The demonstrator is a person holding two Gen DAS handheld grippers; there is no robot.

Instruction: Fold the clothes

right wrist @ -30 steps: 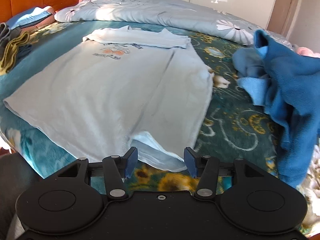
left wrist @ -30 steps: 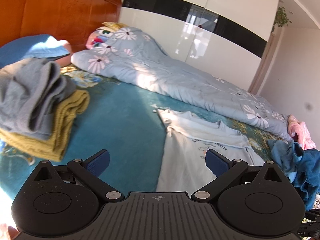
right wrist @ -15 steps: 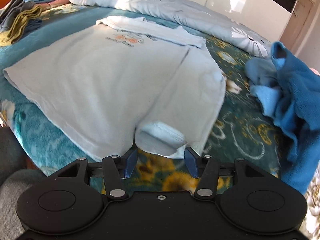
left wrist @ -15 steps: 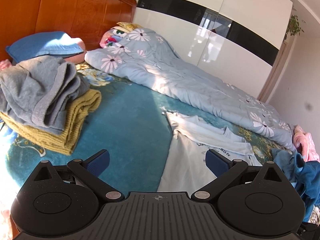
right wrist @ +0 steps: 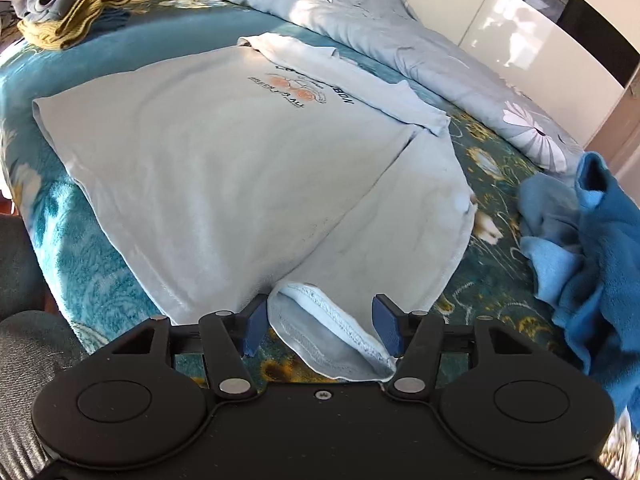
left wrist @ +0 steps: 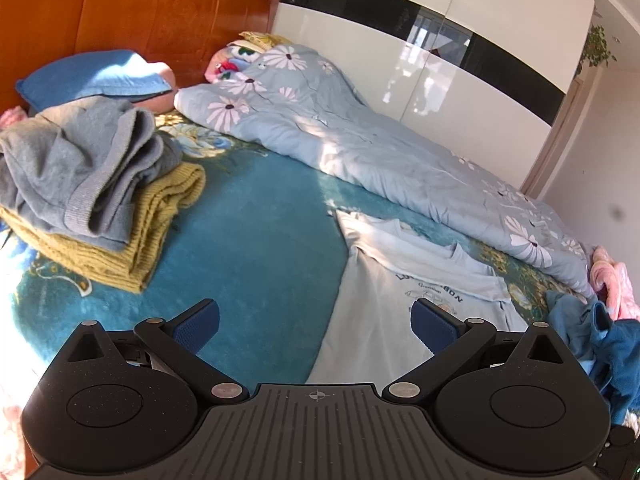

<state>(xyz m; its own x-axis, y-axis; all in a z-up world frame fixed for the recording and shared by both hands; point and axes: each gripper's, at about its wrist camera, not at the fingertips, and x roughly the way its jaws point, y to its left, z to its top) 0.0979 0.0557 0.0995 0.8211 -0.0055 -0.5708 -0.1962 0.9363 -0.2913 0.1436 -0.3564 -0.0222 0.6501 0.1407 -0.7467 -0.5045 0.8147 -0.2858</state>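
The right tool (right wrist: 320,330) hovers at the near edge of the bed (right wrist: 80,248), its jaws roughly half apart, with the turned-up hem corner (right wrist: 332,336) of the pale blue T-shirt (right wrist: 224,152) lying in the gap between them. The blue pads do not appear to press on the cloth, so I judge it not yet gripped. The shirt lies flat on the teal blanket, its long axis running away from this tool toward the printed chest and the folded-over collar end at the far side, beside the flowered duvet (right wrist: 360,12).

The left tool (left wrist: 316,326) stands wide and empty, off the shirt's left edge, nearer the stack of folded knitwear (left wrist: 100,208). The right tool is plainly nearer the hem; closing there and carrying it up the shirt's length looks the likely fold.
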